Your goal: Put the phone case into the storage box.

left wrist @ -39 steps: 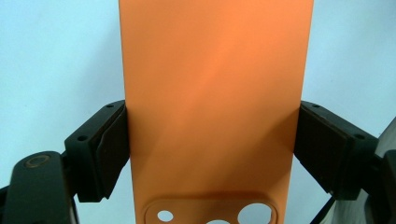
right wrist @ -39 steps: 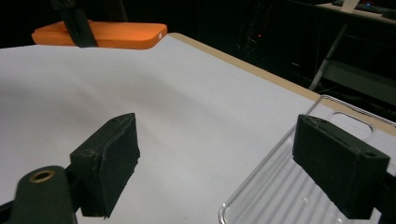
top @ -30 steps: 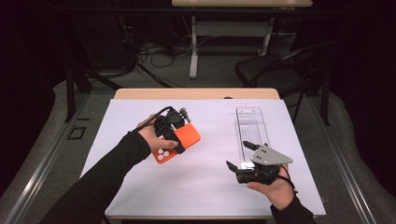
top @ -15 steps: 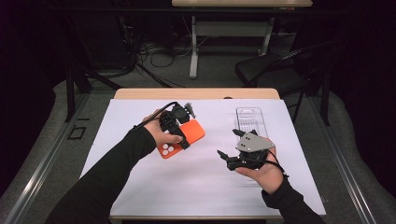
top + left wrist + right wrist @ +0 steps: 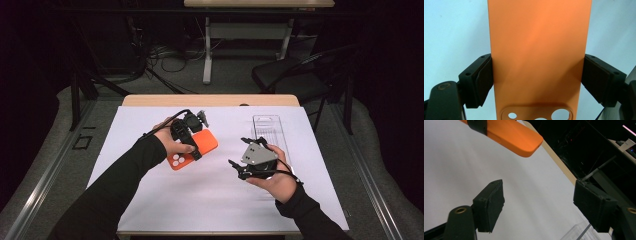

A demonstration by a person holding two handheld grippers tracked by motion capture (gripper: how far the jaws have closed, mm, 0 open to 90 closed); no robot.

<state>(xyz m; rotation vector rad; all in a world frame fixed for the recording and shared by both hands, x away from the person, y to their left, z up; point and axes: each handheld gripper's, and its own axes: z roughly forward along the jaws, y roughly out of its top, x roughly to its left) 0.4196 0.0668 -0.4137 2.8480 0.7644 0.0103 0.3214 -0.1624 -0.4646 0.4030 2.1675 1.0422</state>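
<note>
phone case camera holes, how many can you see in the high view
3, clustered at the near-left end of the orange phone case, just below the left gripper that grips it: one at, one at, one at. The hand may hide more.

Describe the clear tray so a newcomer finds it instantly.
Start at the white sheet covering the table, then look to its far right part. The clear tray lies flat there, just beyond the right tool; it is see-through, long and narrow, unlike the orange phone case.
</note>
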